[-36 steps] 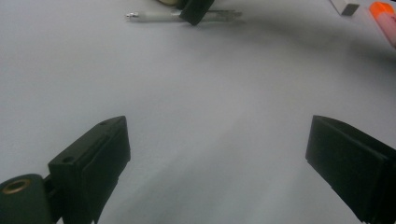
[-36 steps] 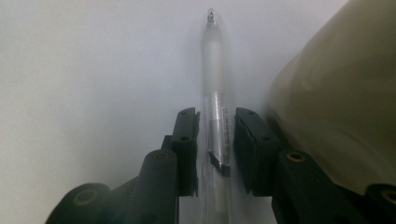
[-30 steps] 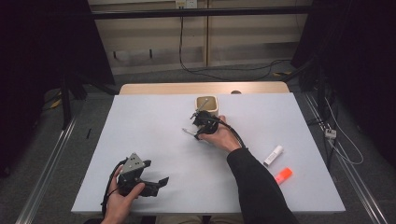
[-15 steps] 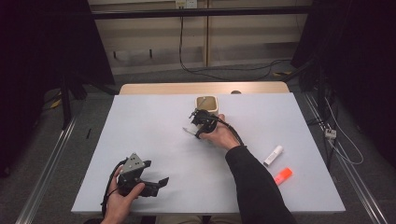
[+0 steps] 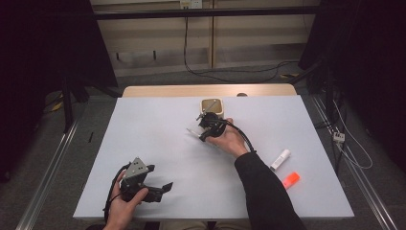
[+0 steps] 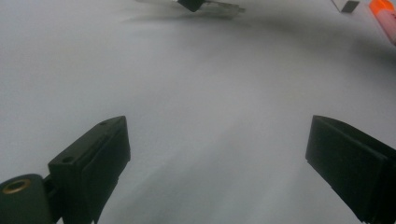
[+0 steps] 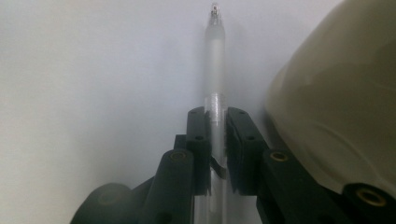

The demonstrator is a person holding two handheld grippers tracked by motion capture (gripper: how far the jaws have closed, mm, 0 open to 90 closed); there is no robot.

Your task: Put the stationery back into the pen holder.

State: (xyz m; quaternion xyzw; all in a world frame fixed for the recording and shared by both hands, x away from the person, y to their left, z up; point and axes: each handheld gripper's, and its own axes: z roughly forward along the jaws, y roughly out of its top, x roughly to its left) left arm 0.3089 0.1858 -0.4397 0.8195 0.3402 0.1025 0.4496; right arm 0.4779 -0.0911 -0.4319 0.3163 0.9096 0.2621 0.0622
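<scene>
My right gripper [image 7: 216, 114] is shut on a clear plastic pen [image 7: 215, 56], which runs forward between the jaws with its tip low over the white table. The jaws have just been closing, with the pen between them. A beige cup [image 7: 336, 102] stands close on the right of that view. From above, the right gripper [image 5: 203, 127] sits just in front of the cup [image 5: 212, 106], and the pen [image 5: 191, 132] pokes out to its left. My left gripper [image 5: 160, 189] rests near the front left edge. Its jaws [image 6: 217, 144] stand open, with nothing but bare table between them.
A white marker [image 5: 280, 159] and an orange marker [image 5: 291, 179] lie at the right of the white table [image 5: 143, 129]. In the left gripper view the orange marker [image 6: 384, 18] lies at the far top right. Behind the table are a wooden strip and floor cables.
The right hand has shifted only slightly beside the cup, with the pen still at its gripper. The left hand has kept still.
</scene>
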